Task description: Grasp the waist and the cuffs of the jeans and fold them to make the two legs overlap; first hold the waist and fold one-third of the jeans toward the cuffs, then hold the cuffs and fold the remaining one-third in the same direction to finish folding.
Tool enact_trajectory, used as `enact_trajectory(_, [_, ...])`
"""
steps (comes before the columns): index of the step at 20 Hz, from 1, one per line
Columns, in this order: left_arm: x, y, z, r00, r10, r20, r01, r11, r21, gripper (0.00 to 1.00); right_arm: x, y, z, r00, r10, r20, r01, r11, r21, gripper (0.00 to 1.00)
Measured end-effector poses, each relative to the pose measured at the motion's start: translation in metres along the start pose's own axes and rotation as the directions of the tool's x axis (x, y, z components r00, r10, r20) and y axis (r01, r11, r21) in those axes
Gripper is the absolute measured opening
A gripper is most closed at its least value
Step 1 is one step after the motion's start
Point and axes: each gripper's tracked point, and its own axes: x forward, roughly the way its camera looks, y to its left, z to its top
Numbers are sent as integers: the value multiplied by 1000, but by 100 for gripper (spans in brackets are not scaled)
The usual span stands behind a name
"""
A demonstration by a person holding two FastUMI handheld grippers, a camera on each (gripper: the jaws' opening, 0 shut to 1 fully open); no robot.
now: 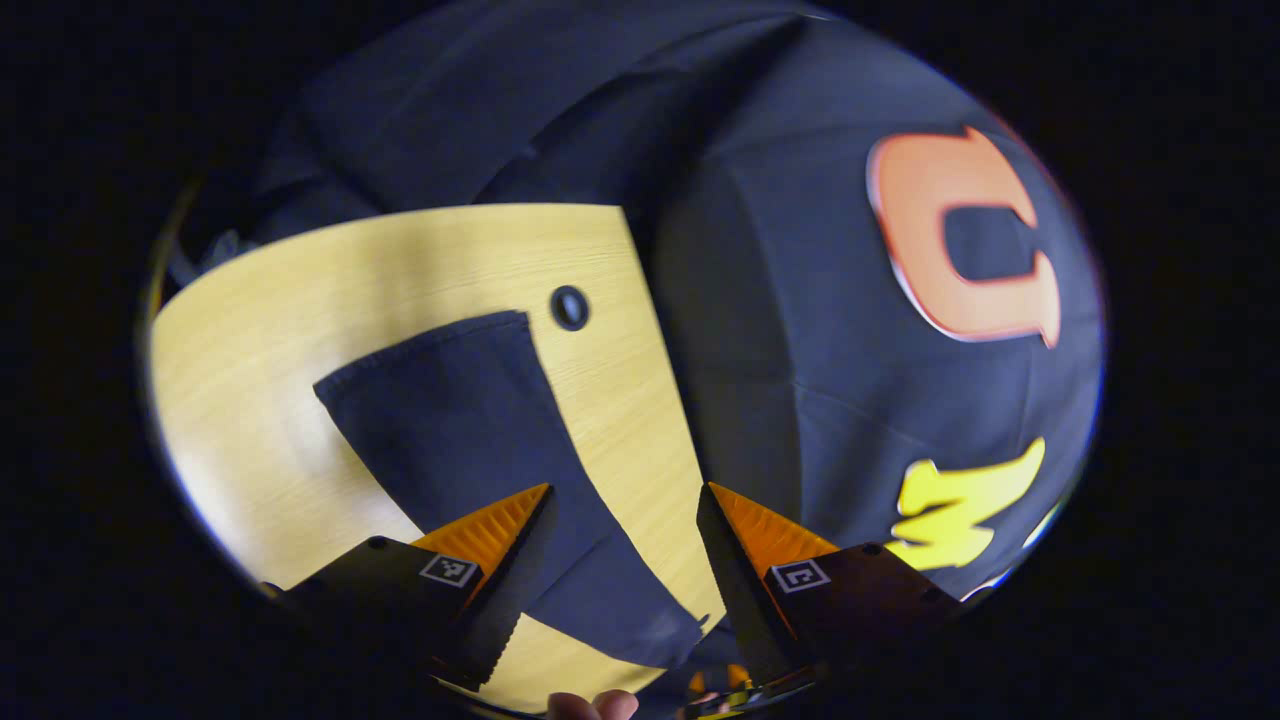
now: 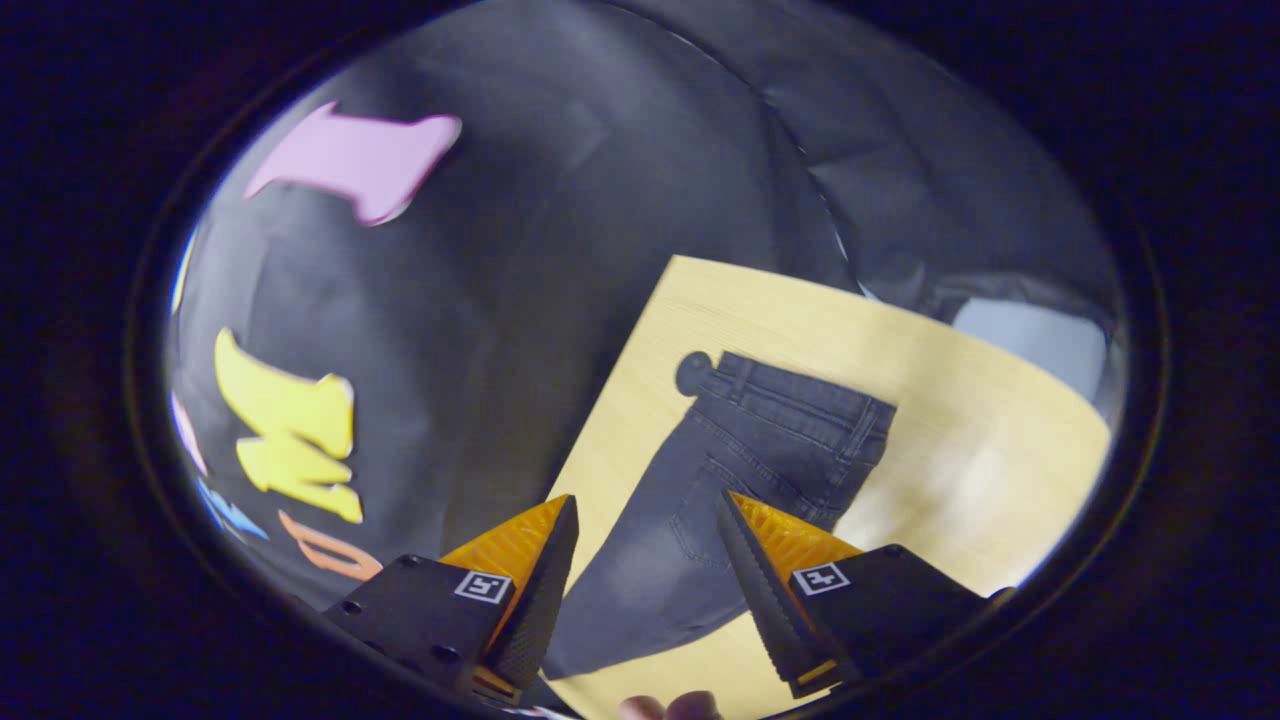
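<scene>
On the wooden counter the jeans lie flat beneath both released hand-held grippers: left, right, neither touching them.

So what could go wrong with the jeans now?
1. The jeans lie close to the table's edge, so a tug might slide them off.
2. The left gripper and right gripper are open and hold nothing; pinching only the top layer of cloth could make the legs fold crooked.
</scene>
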Motion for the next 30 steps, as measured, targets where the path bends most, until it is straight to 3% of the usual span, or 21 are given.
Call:
enact_trajectory(3, [-35,-31,-27,998,-54,37,44,973,228,91,-55,10,-18,997,4,77,13,974,-228,87])
enact_trajectory(7, [-56,-19,-79,994,-99,55,64,893,446,91,-104,10,-56,987,-10,162,93,852,-515,87])
enact_trajectory(11, [-70,18,-118,988,-93,121,2,801,598,90,-120,-3,-85,978,-9,207,137,777,-615,86])
enact_trajectory(12, [-75,23,-130,988,-97,123,-1,784,620,91,-125,-9,-88,976,-15,215,151,761,-631,95])
enact_trajectory(13, [-78,27,-140,987,-104,126,0,771,637,91,-131,-19,-91,975,-32,220,169,748,-642,93])
enact_trajectory(14, [-80,31,-145,986,-101,136,-12,759,651,91,-137,-30,-95,975,-43,218,177,745,-643,88])
enact_trajectory(15, [-82,36,-150,984,-97,149,-28,743,669,91,-142,-40,-99,973,-58,222,189,747,-638,95])
enact_trajectory(19, [-92,38,-163,977,-97,190,-81,656,751,91,-137,-66,-100,970,-98,223,217,761,-611,95])
enact_trajectory(25, [-100,26,-188,976,-79,204,-124,572,811,91,-86,-100,-60,961,-123,247,247,781,-573,95])
enact_trajectory(30, [-101,29,-204,975,-15,221,-167,603,780,92,-4,-135,-20,962,-163,221,243,879,-410,95])
